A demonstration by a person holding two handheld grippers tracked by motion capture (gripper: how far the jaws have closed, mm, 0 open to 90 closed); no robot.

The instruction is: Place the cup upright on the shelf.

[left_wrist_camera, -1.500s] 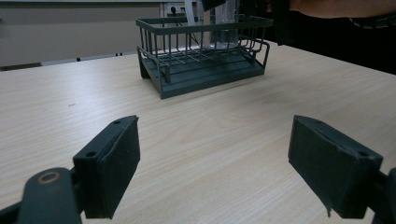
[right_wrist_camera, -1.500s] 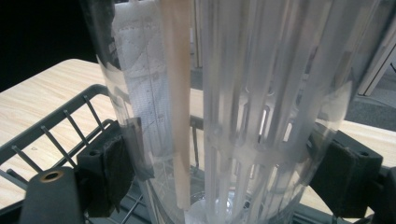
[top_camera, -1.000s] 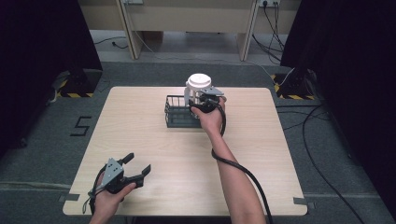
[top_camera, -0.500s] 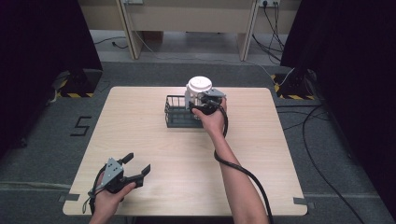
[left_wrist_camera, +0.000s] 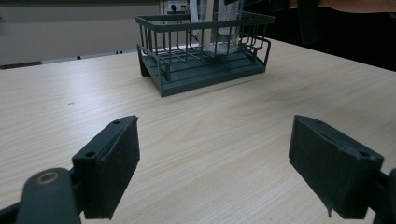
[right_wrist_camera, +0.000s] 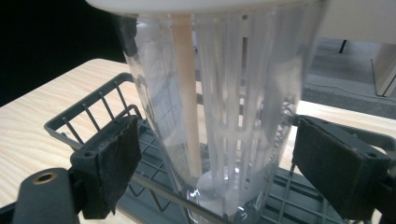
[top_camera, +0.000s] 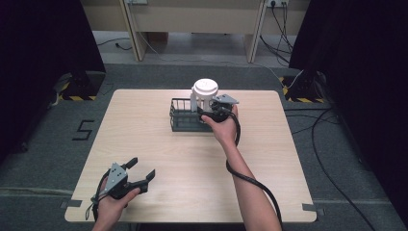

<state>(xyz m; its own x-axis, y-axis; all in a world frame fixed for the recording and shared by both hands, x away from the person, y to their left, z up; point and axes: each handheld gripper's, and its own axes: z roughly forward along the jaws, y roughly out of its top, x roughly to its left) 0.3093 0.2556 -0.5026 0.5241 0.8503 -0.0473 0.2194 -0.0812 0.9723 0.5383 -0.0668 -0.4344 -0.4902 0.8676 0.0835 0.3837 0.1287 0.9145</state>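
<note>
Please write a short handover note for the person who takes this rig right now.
Right gripper: open, jaws on both sides of the clear ribbed plastic cup with white lid, apparently not touching it.
Left gripper: open, over the pale wooden table near its front left corner.
Cup stands upright in the dark grey wire basket.
Done: cup in basket.
Left: draw the right gripper away, probably.

Clear ribbed plastic cup (right_wrist_camera: 224, 121) with white lid, upright inside dark wire basket (top_camera: 183, 118) mid-table.
</note>
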